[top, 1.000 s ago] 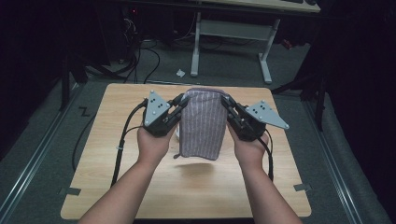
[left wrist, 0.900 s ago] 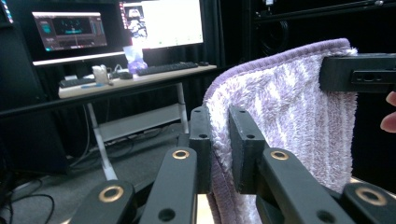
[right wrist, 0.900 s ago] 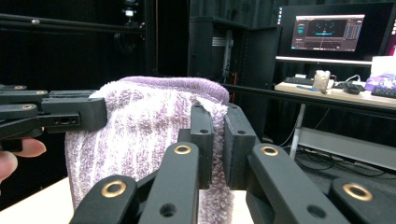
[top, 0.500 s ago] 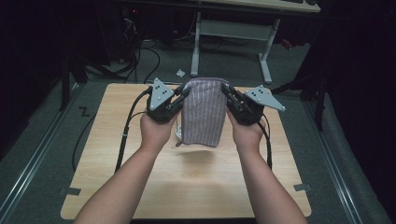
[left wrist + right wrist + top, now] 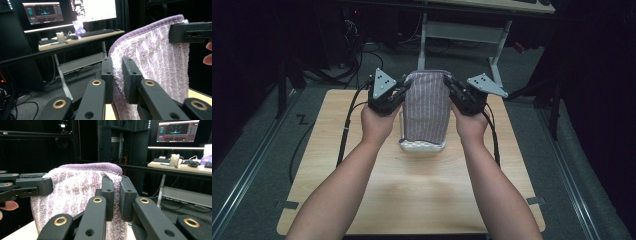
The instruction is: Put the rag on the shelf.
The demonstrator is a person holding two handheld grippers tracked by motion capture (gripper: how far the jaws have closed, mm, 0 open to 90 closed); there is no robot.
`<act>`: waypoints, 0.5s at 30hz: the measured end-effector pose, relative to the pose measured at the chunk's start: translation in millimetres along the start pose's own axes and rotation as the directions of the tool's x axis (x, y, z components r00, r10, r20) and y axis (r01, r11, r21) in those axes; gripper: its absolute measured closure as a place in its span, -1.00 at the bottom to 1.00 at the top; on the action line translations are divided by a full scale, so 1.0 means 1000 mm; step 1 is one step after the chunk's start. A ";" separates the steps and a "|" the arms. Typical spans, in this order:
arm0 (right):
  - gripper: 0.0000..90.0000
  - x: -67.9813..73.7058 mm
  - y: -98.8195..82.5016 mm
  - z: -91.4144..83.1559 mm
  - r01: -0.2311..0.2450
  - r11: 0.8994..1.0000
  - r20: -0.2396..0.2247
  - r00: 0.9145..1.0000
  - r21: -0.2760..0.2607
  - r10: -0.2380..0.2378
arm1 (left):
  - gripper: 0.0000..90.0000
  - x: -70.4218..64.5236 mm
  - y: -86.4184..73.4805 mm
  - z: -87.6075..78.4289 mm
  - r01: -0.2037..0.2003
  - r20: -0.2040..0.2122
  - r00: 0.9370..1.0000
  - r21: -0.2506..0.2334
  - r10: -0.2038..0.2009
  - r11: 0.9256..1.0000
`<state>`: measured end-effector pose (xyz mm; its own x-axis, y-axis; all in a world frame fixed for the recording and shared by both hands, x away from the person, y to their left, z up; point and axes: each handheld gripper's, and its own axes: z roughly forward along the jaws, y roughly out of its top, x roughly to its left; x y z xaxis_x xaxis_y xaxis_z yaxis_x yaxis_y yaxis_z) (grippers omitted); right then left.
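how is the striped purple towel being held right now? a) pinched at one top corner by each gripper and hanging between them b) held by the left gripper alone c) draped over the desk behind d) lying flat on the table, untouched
a: the left gripper and the right gripper each clamp a top corner of the towel, which hangs down between them toward the table.

both forearms raised, left gripper (image 5: 398, 96) and right gripper (image 5: 451, 93) clamped.
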<state>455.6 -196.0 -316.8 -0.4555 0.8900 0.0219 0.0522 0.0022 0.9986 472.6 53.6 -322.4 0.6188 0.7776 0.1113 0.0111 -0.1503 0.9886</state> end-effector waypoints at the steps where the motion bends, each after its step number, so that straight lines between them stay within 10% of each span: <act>1: 0.88 -0.001 0.000 0.003 -0.002 1.000 0.001 1.000 -0.002 0.002 | 0.79 0.002 0.000 0.002 -0.001 -0.002 1.000 0.003 0.001 1.000; 15: 0.87 -0.017 -0.009 0.044 0.051 0.994 0.027 0.998 0.094 -0.053 | 0.77 0.028 -0.010 0.040 -0.003 -0.011 1.000 0.108 0.004 0.994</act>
<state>501.7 -190.9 -328.3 -0.4334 0.9006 -0.0326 0.1129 0.0902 0.9895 521.0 52.9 -333.6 0.6100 0.7838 0.1165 0.0944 -0.2178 0.9714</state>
